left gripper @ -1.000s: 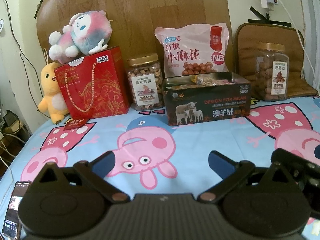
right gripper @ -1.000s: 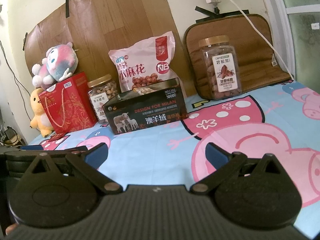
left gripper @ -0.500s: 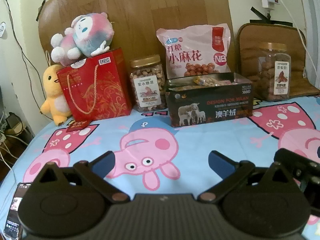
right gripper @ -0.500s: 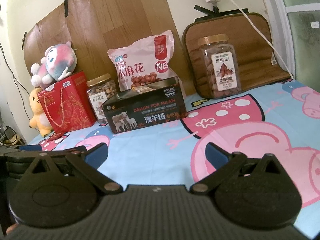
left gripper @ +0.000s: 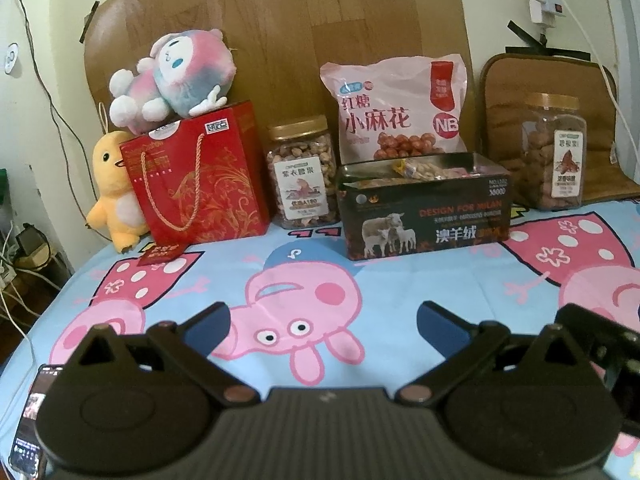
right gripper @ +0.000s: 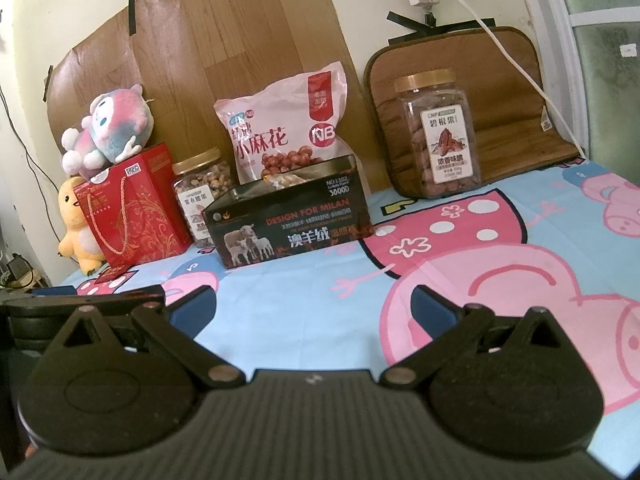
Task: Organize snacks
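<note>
Pink snack bag (left gripper: 394,112) stood at the table's back edge behind the tin (left gripper: 424,208); both tongs (left gripper: 322,326) (right gripper: 314,310) hung open, empty. Best approach: level, gripping gently.

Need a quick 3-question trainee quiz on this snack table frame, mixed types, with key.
1. True or false: the pink snack bag stands behind the black tin.
2. What sits on top of the red gift bag? A) pink plush toy B) yellow duck C) nut jar
3. Fill in: the left gripper and right gripper are both ____ and hold nothing.

Key: 1 true; 2 A, the pink plush toy; 3 open.
</note>
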### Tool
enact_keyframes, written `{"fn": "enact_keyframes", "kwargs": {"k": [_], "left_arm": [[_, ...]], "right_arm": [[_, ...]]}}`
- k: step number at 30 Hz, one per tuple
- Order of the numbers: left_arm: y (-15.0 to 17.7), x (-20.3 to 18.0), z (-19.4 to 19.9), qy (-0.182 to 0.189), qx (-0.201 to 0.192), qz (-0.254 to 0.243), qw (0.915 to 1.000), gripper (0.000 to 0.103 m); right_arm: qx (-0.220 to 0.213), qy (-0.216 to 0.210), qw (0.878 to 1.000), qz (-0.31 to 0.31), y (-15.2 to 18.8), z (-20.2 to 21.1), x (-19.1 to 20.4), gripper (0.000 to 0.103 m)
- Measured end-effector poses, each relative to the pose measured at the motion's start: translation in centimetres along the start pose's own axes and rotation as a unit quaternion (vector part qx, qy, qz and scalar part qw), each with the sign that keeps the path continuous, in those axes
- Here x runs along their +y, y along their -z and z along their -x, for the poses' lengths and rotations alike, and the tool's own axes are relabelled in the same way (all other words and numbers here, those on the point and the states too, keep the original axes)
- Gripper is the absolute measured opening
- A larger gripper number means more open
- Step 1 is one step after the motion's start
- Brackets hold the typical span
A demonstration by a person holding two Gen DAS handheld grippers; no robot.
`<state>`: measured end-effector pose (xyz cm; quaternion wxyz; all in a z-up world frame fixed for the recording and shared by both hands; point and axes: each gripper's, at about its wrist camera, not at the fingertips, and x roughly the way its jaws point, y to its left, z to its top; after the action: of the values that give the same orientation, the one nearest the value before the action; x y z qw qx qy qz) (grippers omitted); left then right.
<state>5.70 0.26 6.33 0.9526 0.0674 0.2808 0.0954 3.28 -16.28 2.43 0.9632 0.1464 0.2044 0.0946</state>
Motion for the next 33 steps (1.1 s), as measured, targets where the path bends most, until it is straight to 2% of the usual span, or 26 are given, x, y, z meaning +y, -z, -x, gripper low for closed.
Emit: {"fn": "enact_keyframes", "kwargs": {"k": [6,14,21,33], "left_arm": [[-0.3,-0.4,-0.4,0.036,0.000,0.014,0.9993,0.103],[0.0,-3.2,-1.5,0.077,0.007,-0.009,0.9969,0.103],[-0.1,-4.7,-1.2,0.078,-0.014,-0.026,0.9965,0.103],[0.1,-4.9,-1.5,0.073,-0.006,-0.032,0.9968,0.103]], "right_arm": [[0.002,0.017,1.000,0.010,-0.4,0.4,-0.5,0.103],[-0.007,0.091,0.996,-0.004,0.3,2.8,-3.3,0.103],[-0.026,0.116,0.993,-0.010,-0.2,4.2,-4.4,0.103],[-0.017,0.109,0.994,-0.011,0.2,3.8,-4.5,0.103]]}}
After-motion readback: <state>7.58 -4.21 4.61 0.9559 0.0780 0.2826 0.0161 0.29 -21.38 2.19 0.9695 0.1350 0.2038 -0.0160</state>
